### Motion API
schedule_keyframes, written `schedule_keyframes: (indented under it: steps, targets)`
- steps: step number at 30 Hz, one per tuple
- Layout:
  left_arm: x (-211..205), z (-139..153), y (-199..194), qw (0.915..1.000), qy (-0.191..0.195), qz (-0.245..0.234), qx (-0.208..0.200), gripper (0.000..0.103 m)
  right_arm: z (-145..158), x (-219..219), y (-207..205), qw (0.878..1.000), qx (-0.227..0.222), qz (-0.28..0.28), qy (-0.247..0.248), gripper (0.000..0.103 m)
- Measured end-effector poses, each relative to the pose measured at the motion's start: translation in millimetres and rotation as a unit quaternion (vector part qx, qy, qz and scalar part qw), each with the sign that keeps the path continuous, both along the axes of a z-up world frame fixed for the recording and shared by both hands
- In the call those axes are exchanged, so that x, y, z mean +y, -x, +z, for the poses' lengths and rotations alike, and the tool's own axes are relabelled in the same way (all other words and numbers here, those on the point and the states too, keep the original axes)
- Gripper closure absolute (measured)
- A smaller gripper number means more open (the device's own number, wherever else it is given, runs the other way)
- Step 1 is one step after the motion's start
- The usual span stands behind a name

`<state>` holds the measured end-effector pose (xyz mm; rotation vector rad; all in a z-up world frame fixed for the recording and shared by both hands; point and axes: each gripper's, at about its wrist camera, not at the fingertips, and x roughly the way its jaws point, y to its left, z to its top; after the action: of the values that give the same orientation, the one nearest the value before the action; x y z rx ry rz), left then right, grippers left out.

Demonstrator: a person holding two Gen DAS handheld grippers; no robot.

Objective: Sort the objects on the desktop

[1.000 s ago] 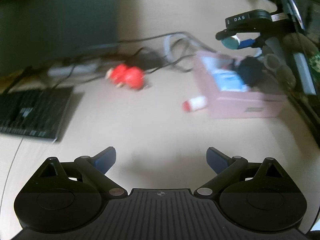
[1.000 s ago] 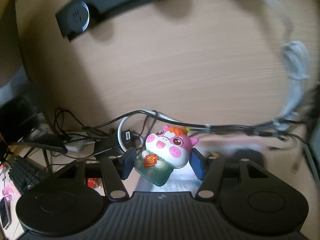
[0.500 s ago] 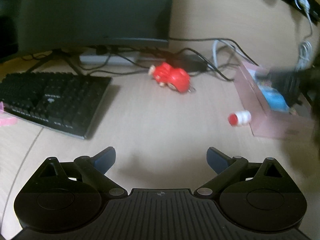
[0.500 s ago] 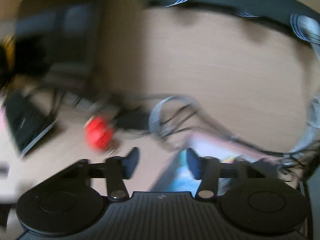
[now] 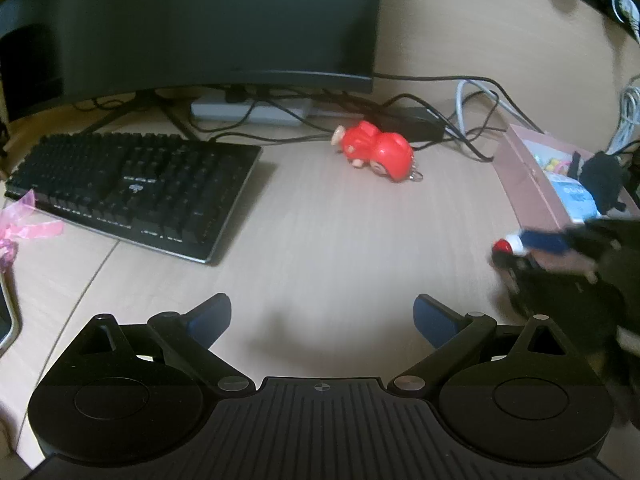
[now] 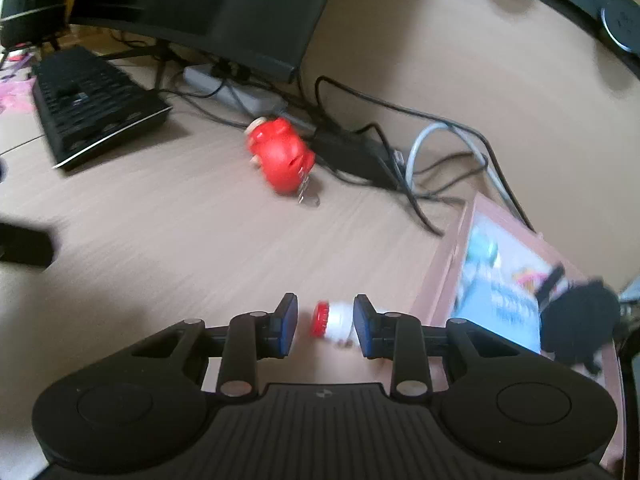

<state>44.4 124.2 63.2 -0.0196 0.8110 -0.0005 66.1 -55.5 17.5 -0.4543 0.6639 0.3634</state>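
A small white bottle with a red cap (image 6: 334, 320) lies on its side on the desk beside the pink box (image 6: 444, 276). My right gripper (image 6: 325, 326) is open, with its jaws on either side of the bottle, apart from it. In the left wrist view the bottle (image 5: 505, 245) shows at the right with the right gripper (image 5: 560, 248) over it. A red toy figure (image 5: 376, 152) lies near the cables; it also shows in the right wrist view (image 6: 280, 156). My left gripper (image 5: 322, 312) is open and empty above the bare desk.
A black keyboard (image 5: 132, 184) lies at the left under a dark monitor (image 5: 200, 20). Cables and a power strip (image 5: 248, 110) run along the back. The pink box (image 5: 532, 176) holds a blue pack and a black object (image 5: 600, 176). Pink wrapping (image 5: 24, 224) lies far left.
My right gripper let go of the pink cow toy over the box, swung left and came down around the white bottle. My left gripper turned left, bringing the keyboard and monitor into view.
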Motion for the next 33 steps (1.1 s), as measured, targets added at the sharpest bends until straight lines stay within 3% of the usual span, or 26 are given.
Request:
schedule_keyframes:
  steps: [2,5,7,9,11,16,19,22,25,29,33]
  targets:
    - [-6.1,-0.7,3.8,1.0,0.002,-0.007,0.001,0.003,-3.7,-15.5,18.1,1.0,0.011,-0.002,0.005,0.073]
    - [-18.3,-3.2,10.2,0.9997,0.007,-0.021,0.004,0.003,-5.6,-42.4,44.7,0.999,-0.007,-0.025,0.028,0.073]
    - [-27.1,-5.2,13.9,0.9994,0.009,-0.034,0.007,0.003,1.1,-64.6,58.7,0.999,-0.014,-0.041,0.014,0.07]
    - [-37.9,-7.3,17.7,0.9986,0.011,-0.051,0.009,0.003,9.4,-85.5,70.6,0.998,-0.02,-0.053,-0.011,0.053]
    - [-47.7,-8.8,19.7,0.9977,0.013,-0.067,0.007,0.003,17.1,-104.2,80.7,0.996,-0.034,-0.072,-0.025,0.029]
    - [-73.8,-7.4,18.4,0.9928,0.012,-0.117,-0.022,0.004,23.6,-139.9,88.6,0.988,-0.02,-0.131,-0.08,0.001]
    - [-92.4,-6.7,7.0,0.984,0.0,-0.174,-0.039,0.028,20.4,-158.7,93.0,0.98,0.008,-0.153,-0.126,0.0]
    - [-110.5,-13.4,-7.7,0.97,-0.017,-0.237,-0.052,0.027,12.9,-168.9,95.4,0.975,0.019,-0.175,-0.136,0.0]
    - [-128.4,-25.4,-29.4,0.9561,-0.068,-0.279,-0.059,0.04,5.6,-177.7,96.4,0.967,0.031,-0.203,-0.149,0.0]
    - [-134.9,-31.7,-55.6,0.9523,-0.079,-0.29,-0.049,0.044,-1.5,-187.1,98.4,0.957,0.04,-0.241,-0.16,0.0]
    - [-142.8,-35.4,-66.7,0.9453,-0.081,-0.313,-0.042,0.046,-8.2,-190.3,102.0,0.954,0.042,-0.253,-0.154,0.0]
